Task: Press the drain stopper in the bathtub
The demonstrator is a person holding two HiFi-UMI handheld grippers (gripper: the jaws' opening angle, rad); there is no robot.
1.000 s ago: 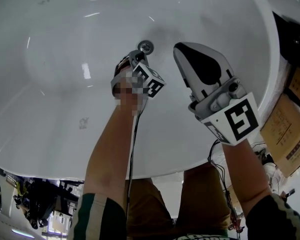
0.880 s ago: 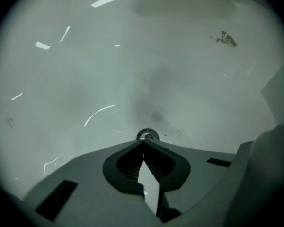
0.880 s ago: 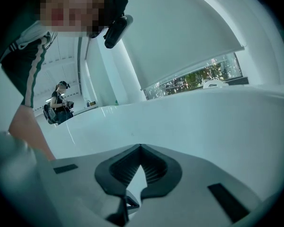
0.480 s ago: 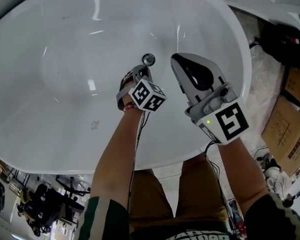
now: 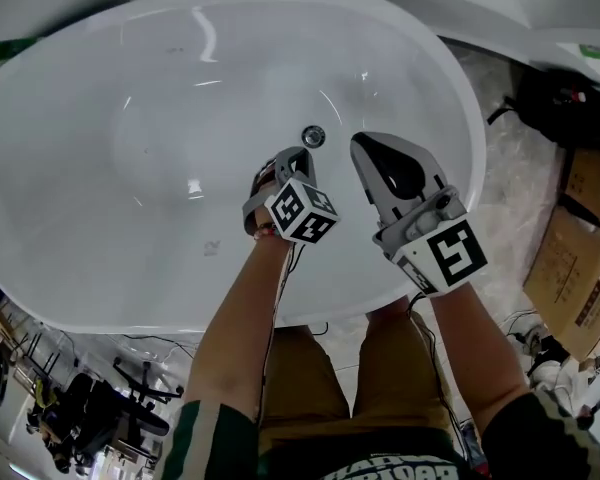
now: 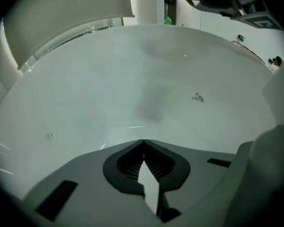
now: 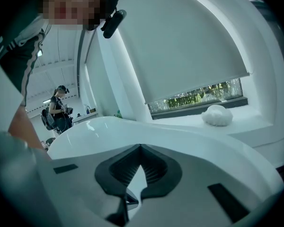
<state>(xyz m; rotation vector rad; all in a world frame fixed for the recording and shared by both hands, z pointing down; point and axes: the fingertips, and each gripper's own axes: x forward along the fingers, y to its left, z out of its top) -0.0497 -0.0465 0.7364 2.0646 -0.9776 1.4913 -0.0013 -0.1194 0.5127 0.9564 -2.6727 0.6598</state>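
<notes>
The drain stopper (image 5: 313, 136) lies in the bathtub (image 5: 100, 118) floor. The left tool (image 5: 290, 156) hovers just short of it and the right tool (image 5: 362, 146) is beside it, both pinched closed and empty. This looks like the approach, so next the left tips need lowering squarely onto it.

The left gripper (image 6: 142, 142), its jaws closed tip to tip with nothing between them, points at the smooth white inside of a bathtub (image 6: 94, 79) bearing a small dark mark (image 6: 197, 97).

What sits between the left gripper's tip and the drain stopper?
Nothing: in the head view only bare white bathtub floor separates the left gripper from the drain stopper.
</notes>
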